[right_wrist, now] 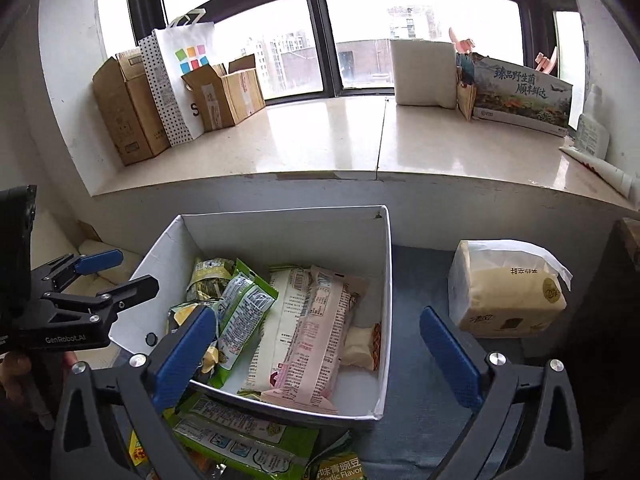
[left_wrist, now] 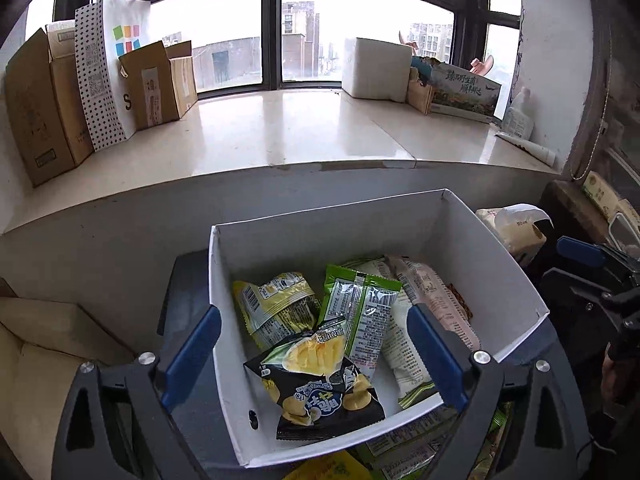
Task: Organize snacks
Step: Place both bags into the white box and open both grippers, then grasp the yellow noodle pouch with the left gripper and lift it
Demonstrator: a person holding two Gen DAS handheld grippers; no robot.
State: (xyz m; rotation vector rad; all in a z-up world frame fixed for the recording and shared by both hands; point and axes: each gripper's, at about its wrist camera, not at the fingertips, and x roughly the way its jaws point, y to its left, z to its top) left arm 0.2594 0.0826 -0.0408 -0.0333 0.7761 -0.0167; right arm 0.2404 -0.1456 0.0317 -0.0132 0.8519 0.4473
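Observation:
A white open box (left_wrist: 280,236) (right_wrist: 384,280) holds several snack packs. A black chip bag (left_wrist: 320,384) leans on the near wall, with a green pack (left_wrist: 360,312), a yellow pack (left_wrist: 272,300) and a pink pack (left_wrist: 436,300) (right_wrist: 320,332) behind it. My left gripper (left_wrist: 316,356) is open and empty, its fingers astride the box's near left corner above the black bag; it also shows in the right wrist view (right_wrist: 116,272). My right gripper (right_wrist: 316,356) is open and empty over the box's near edge. More green packs (right_wrist: 240,436) lie in front of the box.
A tissue pack (right_wrist: 508,292) lies right of the box on the blue-grey cloth (right_wrist: 416,360). Behind is a stone windowsill (left_wrist: 288,132) with cardboard boxes (left_wrist: 40,108), a dotted paper bag (left_wrist: 104,68), a white foam box (left_wrist: 376,68) and a printed carton (right_wrist: 520,96).

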